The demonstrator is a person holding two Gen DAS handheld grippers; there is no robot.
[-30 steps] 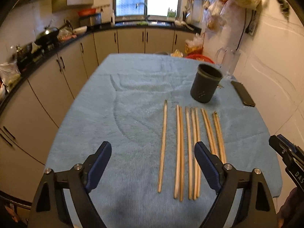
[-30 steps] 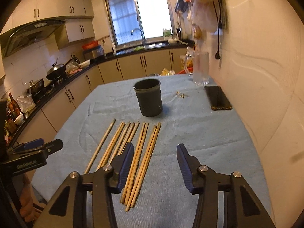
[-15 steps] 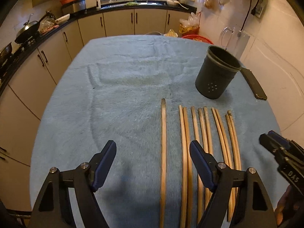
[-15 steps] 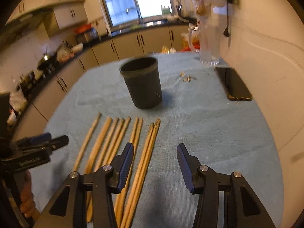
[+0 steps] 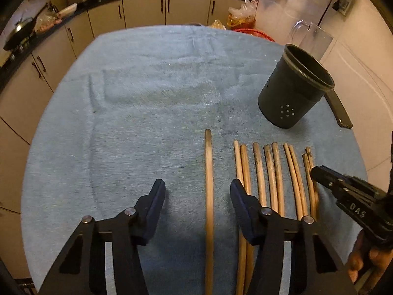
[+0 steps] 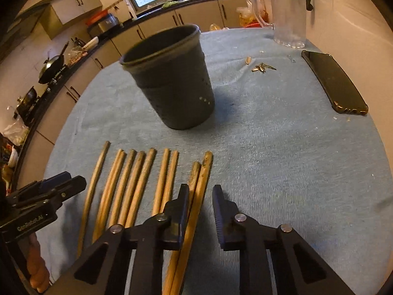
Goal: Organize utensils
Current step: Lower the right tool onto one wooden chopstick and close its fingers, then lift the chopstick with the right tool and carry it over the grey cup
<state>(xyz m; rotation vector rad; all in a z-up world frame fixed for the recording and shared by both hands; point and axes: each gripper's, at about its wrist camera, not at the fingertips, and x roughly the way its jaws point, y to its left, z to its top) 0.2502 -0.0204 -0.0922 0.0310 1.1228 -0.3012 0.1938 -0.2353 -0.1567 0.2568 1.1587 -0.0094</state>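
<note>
Since a second ago both grippers have dropped in low over the chopsticks, so the grabbing looks about to start, though nothing's picked up yet.

Left wrist view: the left gripper (image 5: 196,191) hovers wide open, straddling the lone chopstick (image 5: 208,184) that sits apart from the rest of the row (image 5: 272,179) on the blue towel (image 5: 147,98). The dark utensil holder (image 5: 294,88) stands empty-looking at 2 o'clock, and the other gripper pokes in at 3 o'clock.

Right wrist view: the right gripper (image 6: 200,194) has narrowed but is still apart, lined up over the rightmost pair of chopsticks (image 6: 200,179), not pinching them. Holder's at 11 o'clock, phone (image 6: 334,83) at 2, glass pitcher (image 6: 289,12) at 1.
</note>
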